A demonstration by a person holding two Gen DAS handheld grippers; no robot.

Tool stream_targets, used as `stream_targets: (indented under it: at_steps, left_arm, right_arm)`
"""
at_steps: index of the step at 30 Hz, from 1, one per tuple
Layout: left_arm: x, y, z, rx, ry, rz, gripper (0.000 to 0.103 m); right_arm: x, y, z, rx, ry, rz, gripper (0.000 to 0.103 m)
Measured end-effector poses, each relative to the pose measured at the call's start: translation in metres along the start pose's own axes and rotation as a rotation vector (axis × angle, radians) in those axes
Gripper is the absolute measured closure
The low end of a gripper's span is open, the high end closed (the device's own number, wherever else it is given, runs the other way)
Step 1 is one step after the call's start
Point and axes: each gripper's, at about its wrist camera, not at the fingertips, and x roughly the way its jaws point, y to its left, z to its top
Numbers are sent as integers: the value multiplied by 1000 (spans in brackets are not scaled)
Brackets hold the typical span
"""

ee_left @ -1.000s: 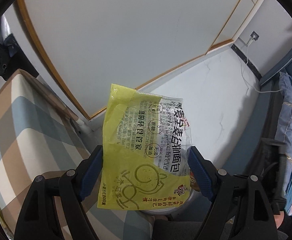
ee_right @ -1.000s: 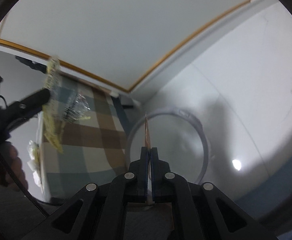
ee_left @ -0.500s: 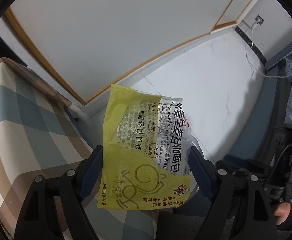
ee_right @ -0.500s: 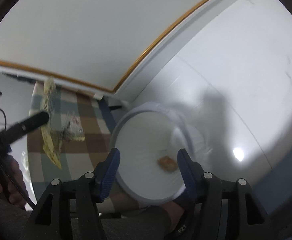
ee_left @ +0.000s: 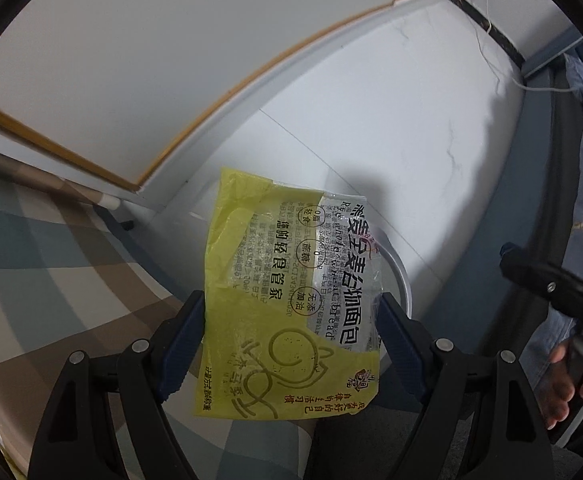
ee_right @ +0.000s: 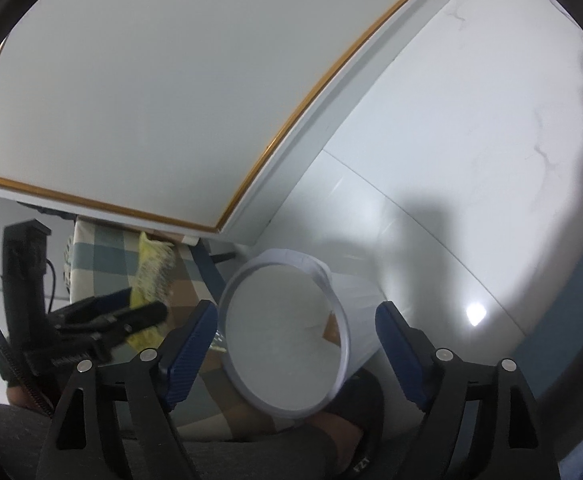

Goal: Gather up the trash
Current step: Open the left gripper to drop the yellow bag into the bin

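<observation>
Crinkled yellow plastic wrapper (ee_left: 283,300), seemingly empty

The yellow wrapper (ee_left: 279,304) hides most of the white bin (ee_left: 401,284) (only a curved sliver of rim shows). Inside the bin, a small brown scrap (ee_right: 331,330) is too small to identify.

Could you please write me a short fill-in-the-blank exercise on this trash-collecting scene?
1. The left hand-held gripper is shut on a ____ bread wrapper.
2. Nothing lies between the jaws of the right hand-held gripper, which are ____.
3. The white bin stands on the ____.

Missing words: yellow; opening; floor
</observation>
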Motion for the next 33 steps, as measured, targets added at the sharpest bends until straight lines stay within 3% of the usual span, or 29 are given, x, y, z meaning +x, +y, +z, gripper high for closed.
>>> stream_targets:
  at_steps: [7,16,24,33]
  left_arm:
    - [11,4,4,-15,79,-32,17]
    - [15,15,-5,-66,92,-133,15]
    - [8,26,-6,-124,43,-233,7]
    - [-3,28,-11,-133,9,-238,7]
  right_arm:
    - [-2,-2,0,8,-4,3,19]
    - [-5,1,1,7,-6,10,19]
    - [-9,4,0,-5,1,16,19]
    - [-17,8,-2,-9,-7,8,19]
